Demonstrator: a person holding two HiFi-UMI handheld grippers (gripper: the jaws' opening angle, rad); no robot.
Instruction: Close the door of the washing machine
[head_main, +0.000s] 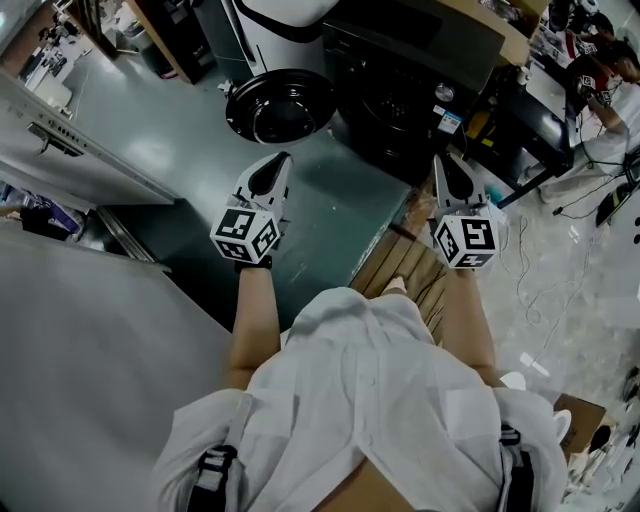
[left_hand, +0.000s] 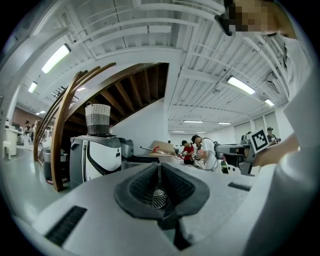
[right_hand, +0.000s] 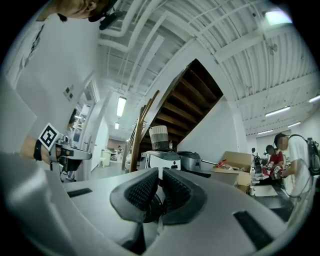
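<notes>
Well, the left gripper (head_main: 272, 172) has its fingers closed on nothing. The round black door (head_main: 280, 105) hangs swung open just ahead of their tips and is not yet touched. Beyond the door stands a white washing machine (head_main: 285, 22), and a black machine (head_main: 410, 75) sits ahead of the right fingers. I cannot tell which of the two owns the door. The right gripper (head_main: 447, 172) is likewise closed and empty, well to the right of the door.

This looks like the reach to the door, so the job seems barely begun. To do it well, I would keep the left fingers closed and use them as a blunt pusher. Their tips should go against the door's outer rim, on the side away from the hinge. From there the push should follow the door's own arc until it meets the machine's front and latches. Pressing on the glossy bowl in the middle risks sliding off.

Both grippers are held out ahead of the body, side by side and well apart. Each points level towards the machines, and the forearms (head_main: 252, 320) run roughly parallel behind them.
</notes>
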